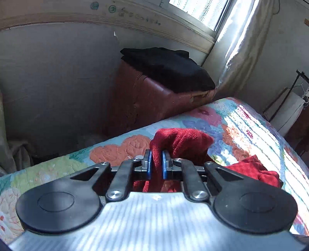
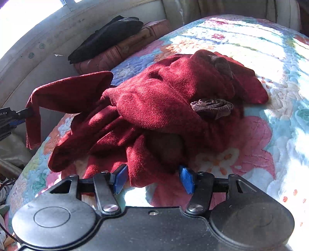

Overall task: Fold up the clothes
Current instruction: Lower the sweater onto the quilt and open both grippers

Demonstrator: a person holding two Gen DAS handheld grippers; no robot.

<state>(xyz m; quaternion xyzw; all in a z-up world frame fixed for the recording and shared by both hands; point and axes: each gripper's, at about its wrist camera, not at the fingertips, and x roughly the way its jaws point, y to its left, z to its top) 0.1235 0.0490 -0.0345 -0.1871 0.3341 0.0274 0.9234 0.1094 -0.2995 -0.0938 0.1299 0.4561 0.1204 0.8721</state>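
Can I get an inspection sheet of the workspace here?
Surface: floral quilt on a bed, sunlit stripes.
Job's things: red garment crumpled, unfolded; one end lifted off the quilt.
Clutter: black folded cloth on a brown case beside the bed.
Grippers: left gripper shut on the red garment; right gripper open, fabric between its fingers.
Cables: nothing seen.
Surroundings: window, curtain, wall.

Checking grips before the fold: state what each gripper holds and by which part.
The left gripper is shut on a raised fold of the red garment, at its left end. The right gripper holds nothing; its jaws stand open at the near edge.
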